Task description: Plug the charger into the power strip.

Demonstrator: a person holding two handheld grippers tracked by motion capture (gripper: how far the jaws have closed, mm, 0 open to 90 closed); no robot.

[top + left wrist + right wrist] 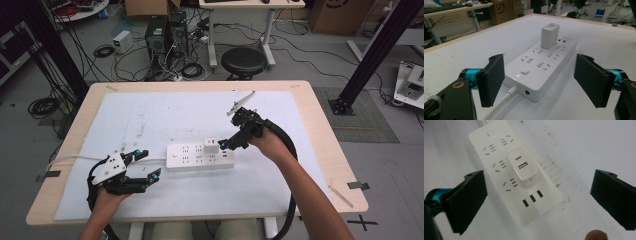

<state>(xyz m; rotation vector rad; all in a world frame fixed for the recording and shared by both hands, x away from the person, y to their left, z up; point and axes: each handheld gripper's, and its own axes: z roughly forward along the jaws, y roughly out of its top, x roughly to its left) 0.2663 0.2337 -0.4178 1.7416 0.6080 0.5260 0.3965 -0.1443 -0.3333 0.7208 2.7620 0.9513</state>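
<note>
Your white power strip [200, 156] lies flat on the white mat [150, 115] that covers the wooden worktop [320, 120], near the middle and a little toward your side. A white USB charger [211, 145] stands plugged into one of its sockets, at the end away from the strip's white cord [499, 106]. In the left claw view the charger [550, 35] rises upright from the far half of the strip [541, 67], and the switch and cord sit at the near end.

Your left claw [145, 165] rests low on the mat just beside the cord end of the strip, jaws apart with nothing between the pads [491, 80]; the strip's end lies ahead of the gap, not touched.

Your right claw [225, 145] hangs just above the charger end, tilted down toward it. Its jaws stand wide apart and hold nothing; the charger [522, 167] and the strip [516, 177] lie below and between the two pads [466, 197], clear of both. A fingertip [596, 235] shows at the lower edge of the right claw view.
</note>
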